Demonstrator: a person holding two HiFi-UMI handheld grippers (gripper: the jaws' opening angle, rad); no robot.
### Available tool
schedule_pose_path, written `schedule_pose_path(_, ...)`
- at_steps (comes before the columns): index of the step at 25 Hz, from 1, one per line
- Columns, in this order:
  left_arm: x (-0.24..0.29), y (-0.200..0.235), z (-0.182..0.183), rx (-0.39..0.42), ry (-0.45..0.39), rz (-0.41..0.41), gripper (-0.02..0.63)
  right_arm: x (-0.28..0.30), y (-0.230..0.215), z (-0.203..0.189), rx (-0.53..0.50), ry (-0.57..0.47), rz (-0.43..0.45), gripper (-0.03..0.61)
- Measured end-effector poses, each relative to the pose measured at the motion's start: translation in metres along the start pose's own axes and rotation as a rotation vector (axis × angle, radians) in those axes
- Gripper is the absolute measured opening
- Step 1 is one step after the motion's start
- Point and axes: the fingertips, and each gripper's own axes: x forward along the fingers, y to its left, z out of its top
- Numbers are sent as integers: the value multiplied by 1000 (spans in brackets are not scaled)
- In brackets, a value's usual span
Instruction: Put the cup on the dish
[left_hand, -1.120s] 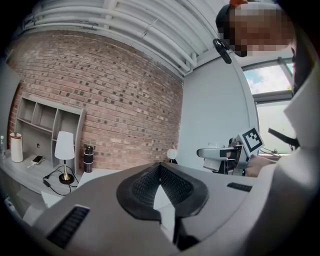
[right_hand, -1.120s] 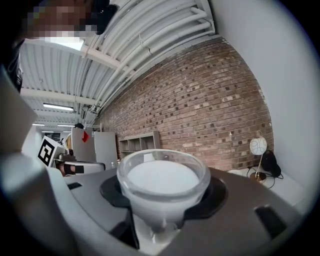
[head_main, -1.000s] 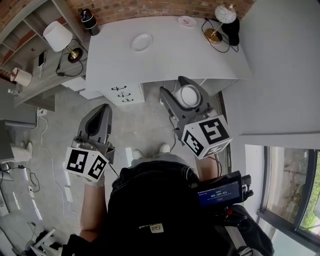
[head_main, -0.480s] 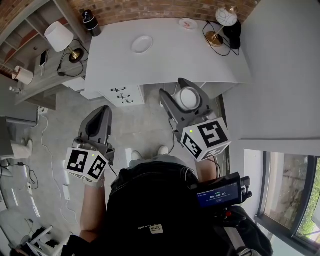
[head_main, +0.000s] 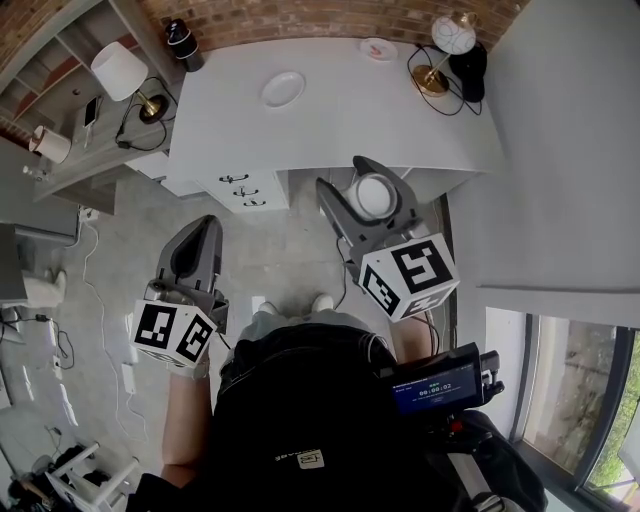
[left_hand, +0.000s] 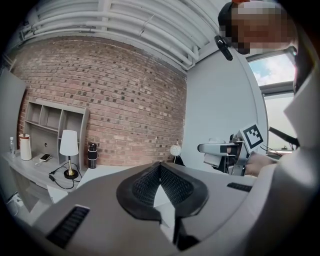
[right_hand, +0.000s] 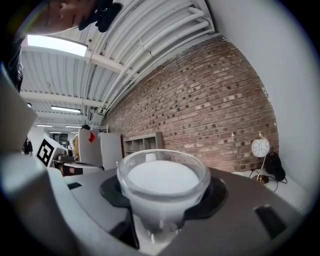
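A white lamp (head_main: 117, 70) stands on the side shelf at the far left, and a dark bottle (head_main: 183, 42) stands at the table's (head_main: 400, 110) back left corner. The left gripper (head_main: 205, 224) hangs over the floor, in front of the table's left end. Its jaws are pressed together and hold nothing. The dish (head_main: 284, 88) lies on the table, left of the middle and toward the back edge, and has nothing in it. The right gripper (head_main: 362, 188) is up in the air by the table's front edge, right of the middle. Its jaws are partly open and squeeze the cup (head_main: 377, 194) from both sides. The cup is upright, well apart from the dish. A round lamp (head_main: 450, 32) stands at the back right corner.
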Motion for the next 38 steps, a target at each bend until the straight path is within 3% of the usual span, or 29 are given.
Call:
schedule_pose_path(8,-6,-1,-9,-7,22,31,5,-1,-6,-8,24,11,8,244)
schedule_pose_path(16,11,18,-18,-44,18,7,5,15,-16,-15,7,30,-30,244)
schedule_pose_path(23,48,63,-13,-70,26,-26,5,57,-31,-12,1,55,-86,244)
schedule_pose_path(38,132,196,-3,-100,77,-103,5,203,-72,0,-4,71,-233,244)
